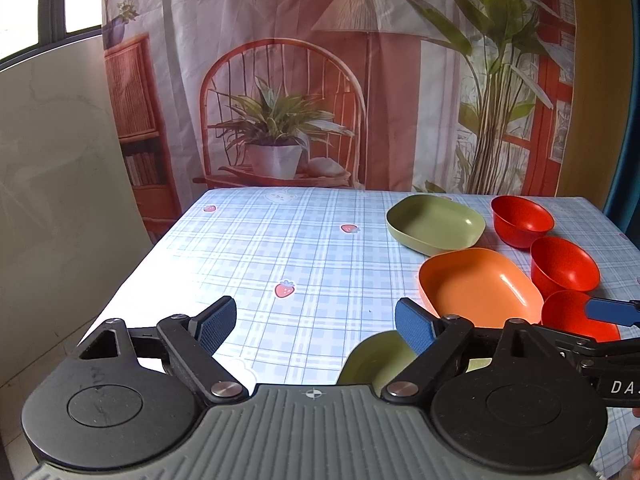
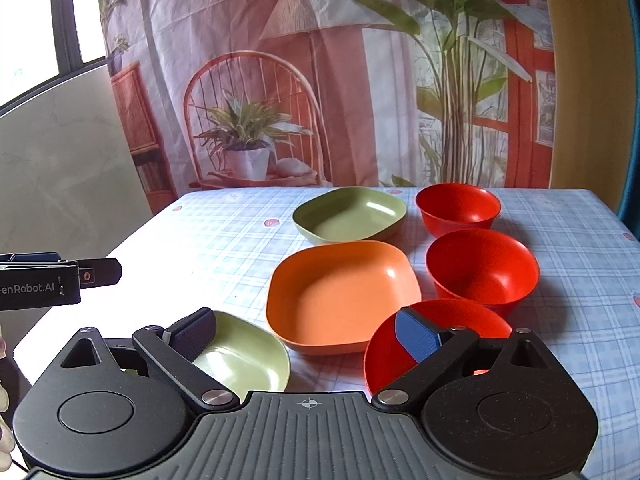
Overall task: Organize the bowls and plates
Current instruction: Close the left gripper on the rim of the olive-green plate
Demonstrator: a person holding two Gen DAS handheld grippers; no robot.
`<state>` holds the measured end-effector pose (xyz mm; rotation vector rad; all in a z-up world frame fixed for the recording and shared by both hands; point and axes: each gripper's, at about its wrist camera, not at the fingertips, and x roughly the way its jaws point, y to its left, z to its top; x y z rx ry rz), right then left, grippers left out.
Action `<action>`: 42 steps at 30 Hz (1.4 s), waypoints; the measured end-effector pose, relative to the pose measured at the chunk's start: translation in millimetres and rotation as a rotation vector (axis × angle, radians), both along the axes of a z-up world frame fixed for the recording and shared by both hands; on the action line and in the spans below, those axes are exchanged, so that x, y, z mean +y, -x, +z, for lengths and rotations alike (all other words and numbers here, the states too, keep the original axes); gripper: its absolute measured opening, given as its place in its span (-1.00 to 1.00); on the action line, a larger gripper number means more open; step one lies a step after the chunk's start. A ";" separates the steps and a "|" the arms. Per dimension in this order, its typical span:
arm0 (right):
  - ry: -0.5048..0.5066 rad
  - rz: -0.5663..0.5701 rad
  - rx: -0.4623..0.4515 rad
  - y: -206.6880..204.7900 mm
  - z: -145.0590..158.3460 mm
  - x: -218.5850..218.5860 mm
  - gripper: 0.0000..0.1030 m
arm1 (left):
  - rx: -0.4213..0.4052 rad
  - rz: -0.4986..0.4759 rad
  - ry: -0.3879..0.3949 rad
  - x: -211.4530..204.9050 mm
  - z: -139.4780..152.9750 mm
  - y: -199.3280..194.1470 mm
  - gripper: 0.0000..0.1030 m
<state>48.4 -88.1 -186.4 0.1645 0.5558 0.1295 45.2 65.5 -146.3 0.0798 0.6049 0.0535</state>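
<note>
Three square plates lie in a column: a far green plate (image 2: 350, 213) (image 1: 435, 222), an orange plate (image 2: 342, 295) (image 1: 480, 287) and a near green plate (image 2: 248, 356) (image 1: 376, 358). Right of them stand three red bowls: far (image 2: 458, 207) (image 1: 522, 219), middle (image 2: 482, 270) (image 1: 564, 266) and near (image 2: 436, 344) (image 1: 580, 314). My right gripper (image 2: 314, 334) is open and empty, its left finger over the near green plate and its right finger over the near red bowl. My left gripper (image 1: 316, 326) is open and empty above bare cloth left of the plates.
The table wears a blue checked cloth with strawberries (image 1: 280, 248). A printed curtain (image 1: 320, 80) hangs behind the far edge. The table's left edge (image 1: 132, 280) drops off near a pale wall. The left gripper's body also shows at the left of the right wrist view (image 2: 60, 278).
</note>
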 end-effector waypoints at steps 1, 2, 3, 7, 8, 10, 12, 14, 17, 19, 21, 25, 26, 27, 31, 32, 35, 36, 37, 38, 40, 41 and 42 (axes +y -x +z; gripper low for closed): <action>-0.001 0.001 0.005 -0.3 -1.0 0.2 0.76 | 0.007 -0.004 -0.001 -0.4 -1.5 0.2 0.61; -0.002 0.000 0.008 -0.3 -2.1 1.1 0.76 | 0.010 -0.005 -0.001 -0.1 -3.5 1.0 0.59; -0.004 0.001 0.010 -0.2 -3.0 0.8 0.73 | 0.015 0.002 -0.006 -0.3 -5.3 1.0 0.59; 0.002 0.000 0.022 -1.3 -5.7 0.7 0.66 | 0.043 0.014 -0.011 2.3 -12.4 -0.1 0.43; 0.001 0.002 0.026 -2.1 -6.9 0.4 0.65 | 0.052 0.014 -0.004 3.7 -14.6 0.0 0.40; 0.000 0.011 0.035 -3.6 -8.5 0.3 0.59 | 0.067 0.011 0.006 4.2 -19.2 -1.0 0.34; -0.002 0.030 0.041 -4.6 -9.8 1.8 0.55 | 0.087 0.007 0.018 5.1 -25.8 -1.4 0.29; -0.005 0.053 0.049 -5.5 -11.6 4.4 0.51 | 0.106 -0.001 0.032 5.2 -33.0 -2.4 0.21; -0.009 0.091 0.065 -7.2 -15.0 8.9 0.46 | 0.131 -0.003 0.055 6.4 -42.7 -5.1 0.07; -0.012 0.113 0.083 -8.4 -18.5 12.0 0.41 | 0.150 -0.006 0.072 7.2 -50.1 -6.6 0.02; -0.019 0.128 0.107 -10.3 -23.2 14.0 0.33 | 0.176 -0.013 0.097 7.6 -57.3 -9.6 -0.06; -0.023 0.138 0.144 -12.8 -31.0 16.4 0.17 | 0.207 -0.028 0.140 9.2 -69.3 -11.1 -0.18; -0.027 0.137 0.153 -13.4 -32.9 16.1 0.15 | 0.210 -0.028 0.142 9.3 -71.6 -10.5 -0.18; -0.034 0.136 0.161 -14.1 -34.8 15.3 0.11 | 0.214 -0.028 0.147 9.5 -73.4 -10.2 -0.21; -0.047 0.128 0.195 -17.7 -41.9 13.1 -0.06 | 0.227 -0.035 0.174 9.0 -77.6 -8.9 -0.25; -0.049 0.127 0.202 -18.3 -43.2 13.0 -0.09 | 0.228 -0.033 0.173 8.5 -78.6 -8.4 -0.25; -0.039 0.114 0.222 -19.8 -46.6 13.7 -0.19 | 0.227 -0.034 0.169 6.8 -78.9 -5.4 -0.25; -0.040 0.113 0.227 -19.9 -47.9 13.1 -0.23 | 0.226 -0.038 0.174 6.9 -78.6 -5.2 -0.25; -0.043 0.114 0.232 -20.5 -48.5 12.6 -0.25 | 0.225 -0.041 0.176 6.7 -78.5 -4.8 -0.25; -0.044 0.114 0.236 -20.8 -49.3 12.3 -0.25 | 0.225 -0.045 0.177 6.4 -78.3 -3.8 -0.26; -0.041 0.115 0.240 -20.8 -50.3 12.5 -0.26 | 0.224 -0.053 0.177 4.8 -78.2 -2.7 -0.27; -0.041 0.115 0.243 -20.6 -50.4 12.6 -0.26 | 0.224 -0.060 0.176 3.8 -78.3 -2.6 -0.30; -0.041 0.114 0.245 -20.3 -50.4 12.9 -0.27 | 0.225 -0.067 0.175 2.7 -78.3 -2.4 -0.33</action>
